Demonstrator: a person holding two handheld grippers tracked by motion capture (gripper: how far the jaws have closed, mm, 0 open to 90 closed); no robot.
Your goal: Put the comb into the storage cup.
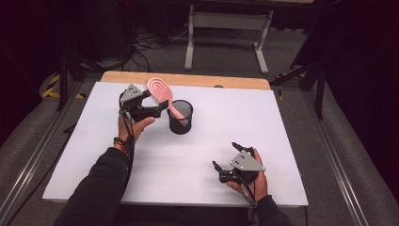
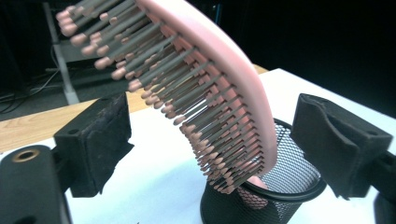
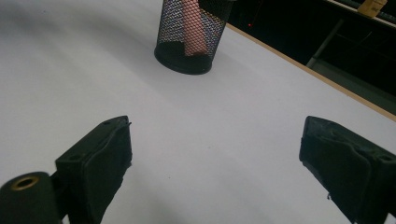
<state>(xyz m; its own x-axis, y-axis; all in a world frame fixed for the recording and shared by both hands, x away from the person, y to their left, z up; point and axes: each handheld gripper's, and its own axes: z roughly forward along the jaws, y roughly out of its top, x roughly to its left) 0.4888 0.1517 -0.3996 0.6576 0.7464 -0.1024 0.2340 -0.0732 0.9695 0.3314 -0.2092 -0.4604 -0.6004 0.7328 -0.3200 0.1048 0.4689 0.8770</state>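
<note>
Right gripper: nearest the person, low on the table, jaws spread wide with nothing between them; its own view looks along bare white surface toward the cup.
Right gripper to cup: well apart; the cup lies ahead of it and up the table, to the left in the high view.
Left gripper: farther up the table, just beside the cup's left side, jaws apart and pointing level toward the brush.
Left pads: one on each side of the brush, clear air between each pad and the brush head; no grip that I can see.
Brush: pink, handle end down inside the cup, head sticking up out of the rim.
Brush long axis: tilted, leaning up and to the left in the high view, toward the left gripper; bristles face down toward that gripper's camera.
Cup: black mesh, upright on the table, holding the brush by its handle, which shows pink through the mesh.
Nearer hand: the left by far; the brush head stands between its open jaws.
Judgement: the brush looks dropped in and released, so the left gripper's next move probably turns on backing away along its own axis without snagging the bristles or tipping the cup.
Far edge: wooden strip behind the white surface, floor beyond.
</note>
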